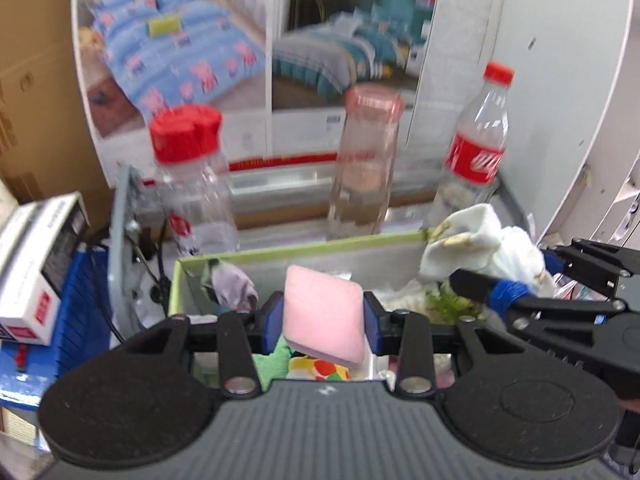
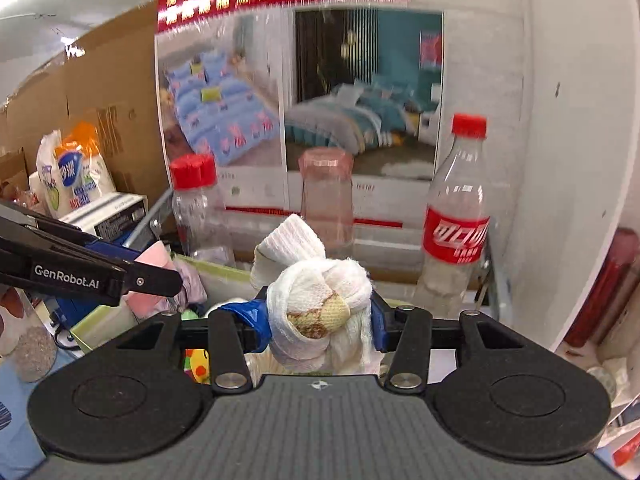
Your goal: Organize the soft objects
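Observation:
My left gripper (image 1: 325, 316) is shut on a pink sponge (image 1: 325, 312) and holds it above a green-rimmed box (image 1: 304, 250). My right gripper (image 2: 320, 316) is shut on a knotted white sock bundle (image 2: 320, 300), also above the box. The sock bundle (image 1: 480, 246) and the right gripper (image 1: 500, 280) show at the right of the left wrist view. The left gripper (image 2: 160, 272) with the pink sponge (image 2: 154, 260) shows at the left of the right wrist view. The box holds a grey cloth (image 1: 234, 286), a green cloth (image 1: 274, 362) and a colourful soft toy (image 1: 320, 370).
Three clear bottles stand behind the box: a red-lidded one (image 1: 192, 176), a pink-lidded one (image 1: 366, 160) and a cola bottle (image 1: 478, 144). A bedding poster (image 1: 256, 48) is behind them. Small boxes (image 1: 36, 264) lie left, cardboard (image 2: 100, 100) beyond.

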The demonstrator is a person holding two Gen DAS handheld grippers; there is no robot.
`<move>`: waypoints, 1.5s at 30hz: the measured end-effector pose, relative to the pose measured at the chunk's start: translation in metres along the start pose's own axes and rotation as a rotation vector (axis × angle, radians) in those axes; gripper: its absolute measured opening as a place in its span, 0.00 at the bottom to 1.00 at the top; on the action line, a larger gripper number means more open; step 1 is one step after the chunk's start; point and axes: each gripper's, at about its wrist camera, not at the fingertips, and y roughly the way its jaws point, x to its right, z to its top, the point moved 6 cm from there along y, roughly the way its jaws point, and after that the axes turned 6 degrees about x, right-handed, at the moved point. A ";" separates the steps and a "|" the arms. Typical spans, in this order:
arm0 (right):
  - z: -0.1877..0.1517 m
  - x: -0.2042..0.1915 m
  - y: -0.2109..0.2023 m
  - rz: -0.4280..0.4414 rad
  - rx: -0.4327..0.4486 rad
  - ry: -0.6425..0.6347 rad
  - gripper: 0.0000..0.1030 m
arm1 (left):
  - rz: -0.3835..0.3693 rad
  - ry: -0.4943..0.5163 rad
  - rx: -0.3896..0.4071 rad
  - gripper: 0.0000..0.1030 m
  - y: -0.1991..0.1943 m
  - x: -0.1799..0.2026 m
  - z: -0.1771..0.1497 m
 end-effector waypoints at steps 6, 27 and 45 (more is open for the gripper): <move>-0.029 -0.009 0.035 0.054 -0.105 0.050 0.35 | 0.047 0.018 -0.037 0.52 0.029 -0.005 -0.009; 0.000 -0.024 -0.050 -0.042 0.053 0.067 0.47 | 0.062 0.004 0.105 0.71 -0.074 0.004 -0.009; -0.053 -0.092 -0.184 -0.116 0.326 0.108 0.49 | 0.195 -0.187 0.238 0.74 -0.183 0.015 -0.122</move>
